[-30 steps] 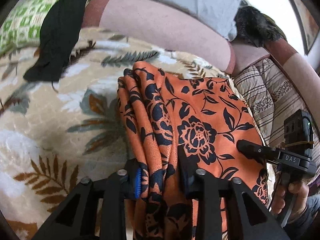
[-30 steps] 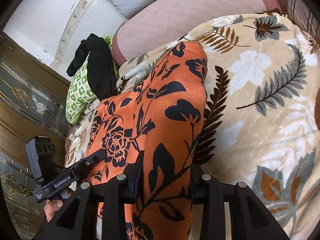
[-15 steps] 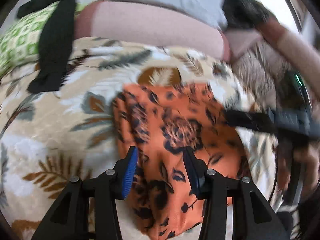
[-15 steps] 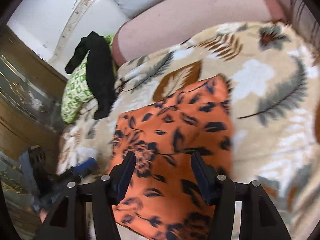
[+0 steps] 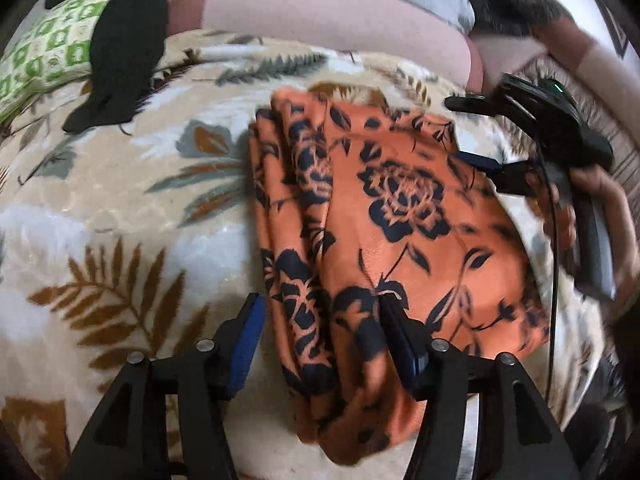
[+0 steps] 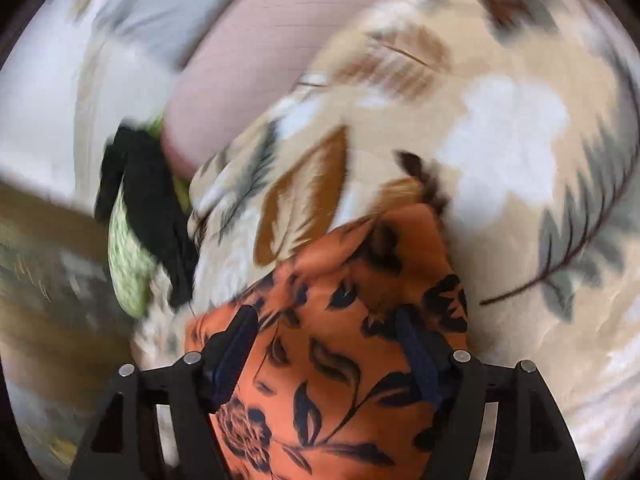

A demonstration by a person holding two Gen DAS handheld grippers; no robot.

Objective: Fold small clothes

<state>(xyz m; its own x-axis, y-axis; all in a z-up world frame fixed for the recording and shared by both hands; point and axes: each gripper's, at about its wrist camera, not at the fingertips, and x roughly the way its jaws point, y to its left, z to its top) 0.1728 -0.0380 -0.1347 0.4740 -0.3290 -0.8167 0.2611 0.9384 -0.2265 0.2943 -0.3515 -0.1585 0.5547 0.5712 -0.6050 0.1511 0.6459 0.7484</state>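
An orange garment with black flowers [image 5: 380,216] lies folded on the leaf-print blanket [image 5: 120,216]. My left gripper [image 5: 320,320] is open, its fingers either side of the garment's near left edge, not pinching it. My right gripper [image 6: 324,336] is open above the same garment [image 6: 340,380], which fills the space below its fingers. The right gripper also shows in the left wrist view [image 5: 532,136], at the garment's far right edge, held by a hand. The right wrist view is blurred.
A black garment [image 5: 120,40] lies over a green patterned pillow [image 5: 44,56] at the back left. A pink bolster [image 5: 320,16] and a grey pillow run along the back. A striped cushion sits at the far right.
Both grippers have opened and let go of the orange garment, which dropped flat and folded onto the blanket. Both grippers have pulled back; the right one is still moving.
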